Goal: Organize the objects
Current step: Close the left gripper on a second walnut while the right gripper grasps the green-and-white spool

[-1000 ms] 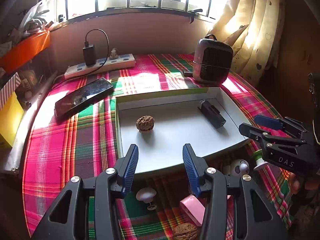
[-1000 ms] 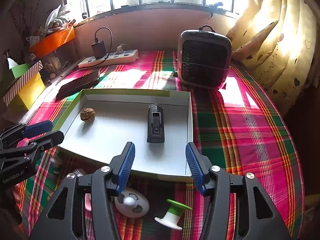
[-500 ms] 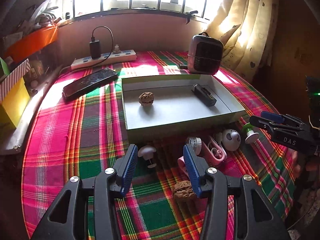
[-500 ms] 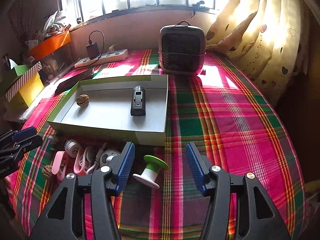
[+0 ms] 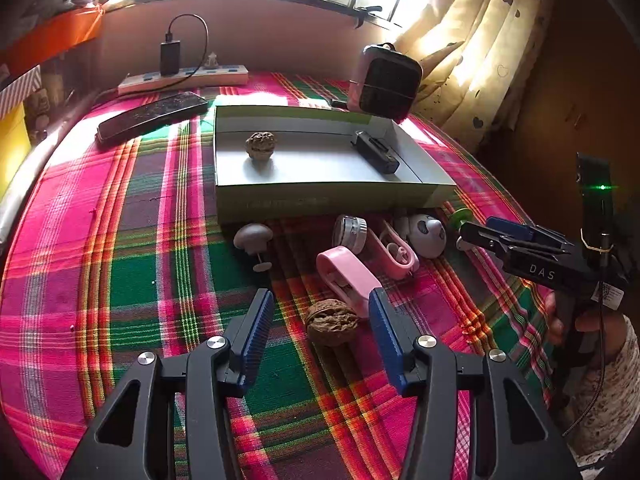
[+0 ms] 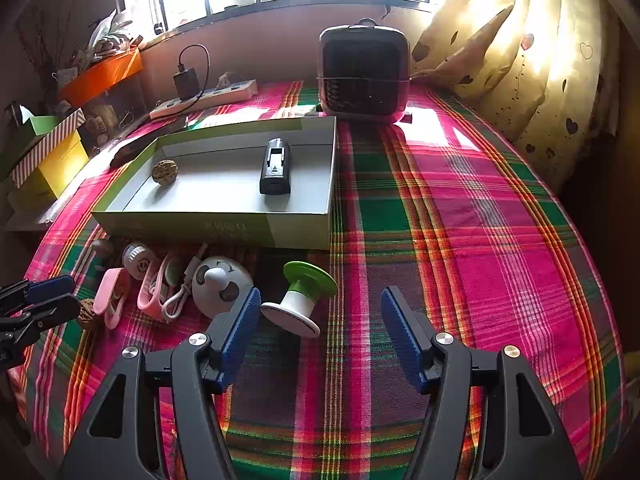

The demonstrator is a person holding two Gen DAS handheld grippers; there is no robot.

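Observation:
A shallow grey box [image 5: 320,196] [image 6: 296,226] on the plaid cloth holds a walnut [image 5: 261,145] [image 6: 164,171] and a black device [image 5: 377,151] [image 6: 275,166]. In front of it lie a loose walnut [image 5: 331,322] [image 6: 89,314], a pink clip [image 5: 349,280], a pink case [image 5: 394,249], a round white jar [image 5: 351,230], a white mushroom knob [image 5: 253,240], a white panda fan [image 6: 222,286] and a green-topped spool [image 6: 301,300]. My left gripper [image 5: 320,320] is open with the loose walnut between its fingertips. My right gripper [image 6: 318,320] is open, just right of the spool.
A dark heater [image 6: 364,74] stands behind the box. A phone [image 5: 154,114] and a power strip with a charger [image 5: 184,76] lie at the back left. Yellow and orange boxes [image 6: 48,160] stand at the left edge. Curtains [image 6: 520,60] hang on the right.
Both grippers have drawn back from over the box toward the near edge of the table. The loose items in front of the box have come into view. Both stay open.

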